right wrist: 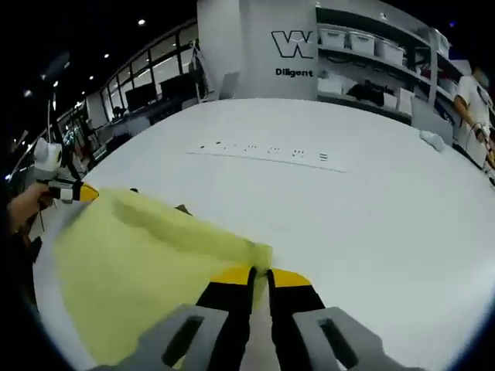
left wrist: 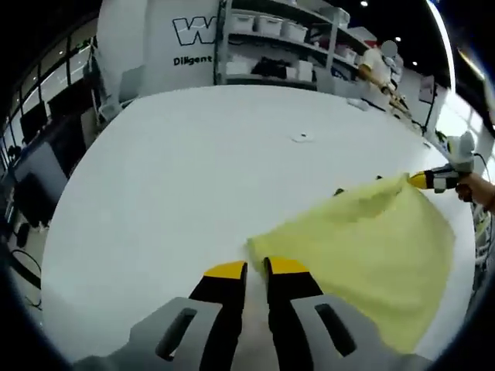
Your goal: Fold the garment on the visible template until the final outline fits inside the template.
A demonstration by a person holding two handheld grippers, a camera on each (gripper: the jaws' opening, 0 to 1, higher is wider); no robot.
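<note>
left gripper view: left gripper, jaws pinched on a corner of the yellow garment; cloth spread over the white table, far corner held by the other gripper; shelves behind; right gripper view: right gripper, clamped on a corner; likely light, limp, best taken at corners; template marks not discernible.

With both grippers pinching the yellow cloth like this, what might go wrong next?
1. The pale yellow fabric garment hangs from small corner pinches by the left gripper and right gripper; either corner may slip.
2. It sags between them over the white table, so the fold could land skewed or wrinkled.
</note>
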